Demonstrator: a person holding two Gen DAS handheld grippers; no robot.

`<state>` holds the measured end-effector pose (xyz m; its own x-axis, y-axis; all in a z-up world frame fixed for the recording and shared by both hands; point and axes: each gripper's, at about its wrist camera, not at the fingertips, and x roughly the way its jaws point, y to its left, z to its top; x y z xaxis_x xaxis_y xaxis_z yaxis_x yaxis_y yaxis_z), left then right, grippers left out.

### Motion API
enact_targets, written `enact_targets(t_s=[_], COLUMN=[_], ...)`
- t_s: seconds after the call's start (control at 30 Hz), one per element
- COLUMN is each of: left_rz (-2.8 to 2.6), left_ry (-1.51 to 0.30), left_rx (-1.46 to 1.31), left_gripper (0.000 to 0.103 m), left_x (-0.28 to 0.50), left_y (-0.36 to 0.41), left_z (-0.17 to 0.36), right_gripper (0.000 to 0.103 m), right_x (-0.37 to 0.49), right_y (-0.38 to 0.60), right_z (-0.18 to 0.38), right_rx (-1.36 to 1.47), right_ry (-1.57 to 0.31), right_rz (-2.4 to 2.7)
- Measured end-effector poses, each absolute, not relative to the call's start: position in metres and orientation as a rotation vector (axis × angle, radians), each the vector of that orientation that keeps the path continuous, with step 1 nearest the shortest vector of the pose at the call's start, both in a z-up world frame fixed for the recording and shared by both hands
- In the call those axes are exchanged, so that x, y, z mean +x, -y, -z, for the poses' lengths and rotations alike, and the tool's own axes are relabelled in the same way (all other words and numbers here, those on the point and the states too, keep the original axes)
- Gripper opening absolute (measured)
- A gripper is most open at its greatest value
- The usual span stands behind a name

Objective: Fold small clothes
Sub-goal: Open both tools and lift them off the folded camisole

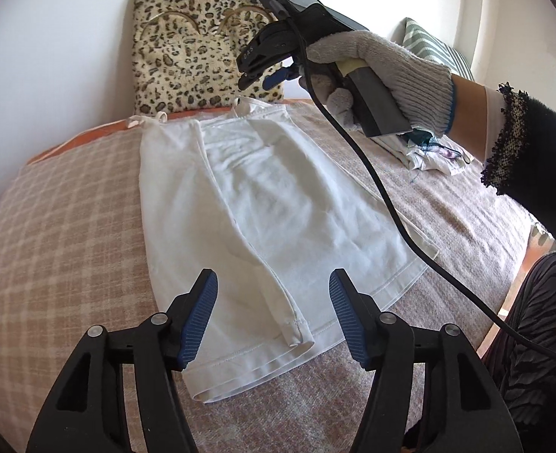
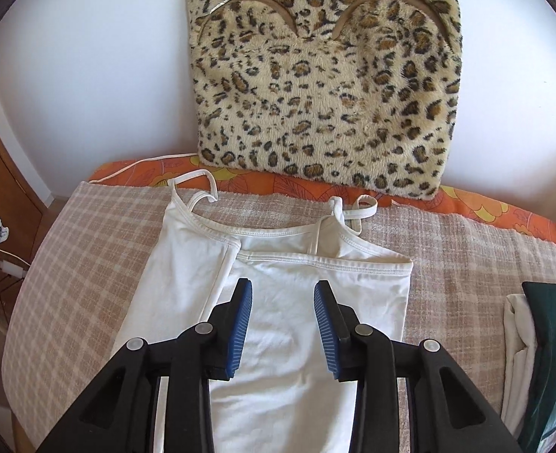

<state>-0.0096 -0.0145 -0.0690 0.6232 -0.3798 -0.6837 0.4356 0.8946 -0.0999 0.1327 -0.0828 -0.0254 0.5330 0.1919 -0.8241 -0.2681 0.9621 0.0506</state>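
left claw (image 1: 273, 315) apart, empty, above near hem | right claw (image 2: 282, 324) apart, empty, over top's middle | white camisole top (image 2: 297, 302) flat on checked bed blanket (image 2: 89, 264), one side folded in | leopard cushion (image 2: 327, 87) far, against wall

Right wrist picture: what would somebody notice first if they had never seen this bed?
Probably the fluffy leopard-print cushion, propped against the white wall at the head of the bed. Next, the white strappy top, lying flat on the checked blanket with one side folded in over the middle. The right hand-held gripper hangs open just above it, with a small pile of other clothes off to the right.
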Motion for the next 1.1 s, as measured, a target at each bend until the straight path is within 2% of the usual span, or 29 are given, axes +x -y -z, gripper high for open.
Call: enact_targets(t_s=[0.13, 0.67, 0.93, 1.1], left_rz=[0.461, 0.545, 0.620, 0.665], left_ry=[-0.744, -0.719, -0.773, -0.771], left_rx=[0.097, 0.128, 0.111, 0.159], left_gripper=[0.071, 0.071, 0.071, 0.065], left_x=[-0.010, -0.014, -0.013, -0.018], left_y=[0.023, 0.075, 0.099, 0.124], left_z=[0.066, 0.069, 0.079, 0.081], right_gripper=[0.047, 0.065, 0.066, 0.066], right_x=[0.105, 0.023, 0.015, 0.020], right_y=[0.109, 0.190, 0.226, 0.246], right_z=[0.014, 0.000, 0.009, 0.012], right_rx=[-0.038, 0.048, 0.085, 0.113], right_ry=[-0.943, -0.845, -0.822, -0.820], right_rz=[-0.275, -0.265, -0.241, -0.227])
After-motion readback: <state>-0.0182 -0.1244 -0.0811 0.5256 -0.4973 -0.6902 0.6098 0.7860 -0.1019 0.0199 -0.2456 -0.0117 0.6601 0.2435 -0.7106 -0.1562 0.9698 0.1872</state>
